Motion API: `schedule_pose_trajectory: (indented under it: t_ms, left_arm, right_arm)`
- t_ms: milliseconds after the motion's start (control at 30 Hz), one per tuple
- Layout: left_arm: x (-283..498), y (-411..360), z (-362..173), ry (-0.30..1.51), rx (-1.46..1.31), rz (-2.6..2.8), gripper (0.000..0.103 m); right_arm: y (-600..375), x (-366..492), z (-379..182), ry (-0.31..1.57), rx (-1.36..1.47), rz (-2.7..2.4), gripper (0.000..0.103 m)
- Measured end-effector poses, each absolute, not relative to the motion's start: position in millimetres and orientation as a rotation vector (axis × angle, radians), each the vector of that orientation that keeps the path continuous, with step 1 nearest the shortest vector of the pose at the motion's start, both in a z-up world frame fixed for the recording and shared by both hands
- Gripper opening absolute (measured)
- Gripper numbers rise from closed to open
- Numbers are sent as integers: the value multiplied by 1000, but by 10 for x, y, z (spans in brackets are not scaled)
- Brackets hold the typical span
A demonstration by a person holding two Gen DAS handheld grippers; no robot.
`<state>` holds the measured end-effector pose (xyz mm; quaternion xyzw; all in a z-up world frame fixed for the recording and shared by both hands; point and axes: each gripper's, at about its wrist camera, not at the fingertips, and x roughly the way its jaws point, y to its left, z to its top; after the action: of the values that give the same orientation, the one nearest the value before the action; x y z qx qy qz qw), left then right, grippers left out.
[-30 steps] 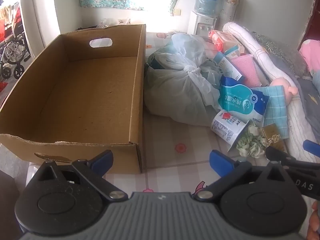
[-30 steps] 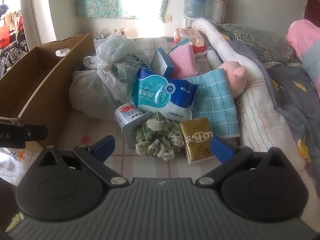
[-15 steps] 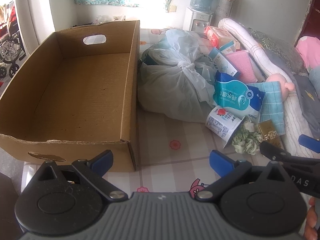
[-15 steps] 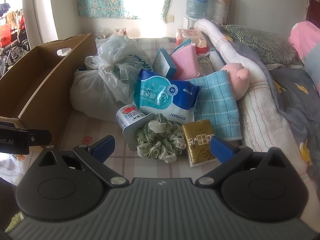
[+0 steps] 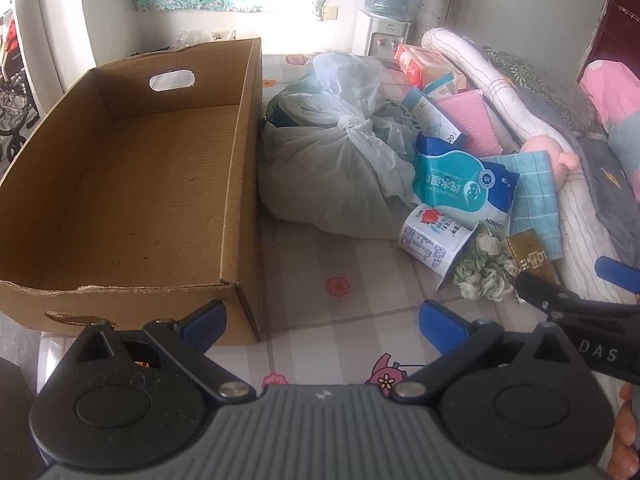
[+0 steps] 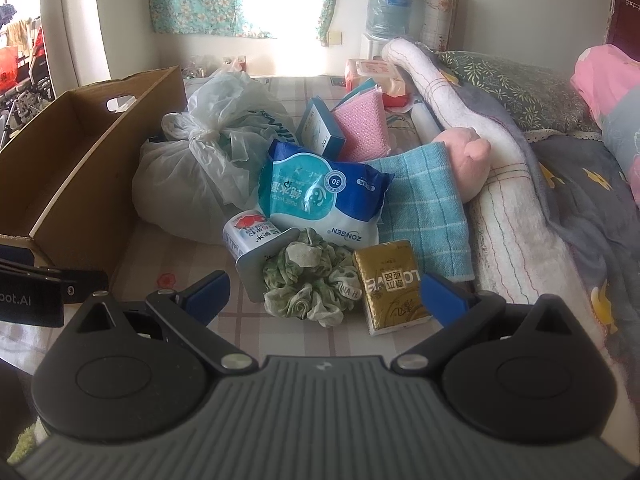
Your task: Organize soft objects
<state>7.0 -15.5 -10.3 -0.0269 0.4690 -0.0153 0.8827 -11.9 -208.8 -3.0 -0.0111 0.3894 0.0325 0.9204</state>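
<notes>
The first pick is in hand: both tongs, left tongs (image 5: 322, 318) and right tongs (image 6: 324, 294), are released and grasp nothing. The scrunchie (image 6: 312, 280) lies on the bed just ahead of the right tongs; the box (image 5: 132, 184) is bare. Next: close on the scrunchie.

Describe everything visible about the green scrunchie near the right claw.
The green scrunchie is a ruffled ring of pale green and white patterned fabric, lying flat and bunched on the checked sheet. A white-labelled can on its side touches its left edge, a gold packet its right, and the blue wipes pack sits just behind. It lies just ahead of the open right claw, ungripped.
</notes>
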Motion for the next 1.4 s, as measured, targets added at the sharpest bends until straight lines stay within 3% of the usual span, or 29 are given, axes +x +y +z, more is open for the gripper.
schedule_pose_trajectory:
  t_ms: [1400]
  left_arm:
    - [75,-195,-138,993,-25,-34,103]
  right_arm:
    - [-2087,-124,-82,810,-11,52,102]
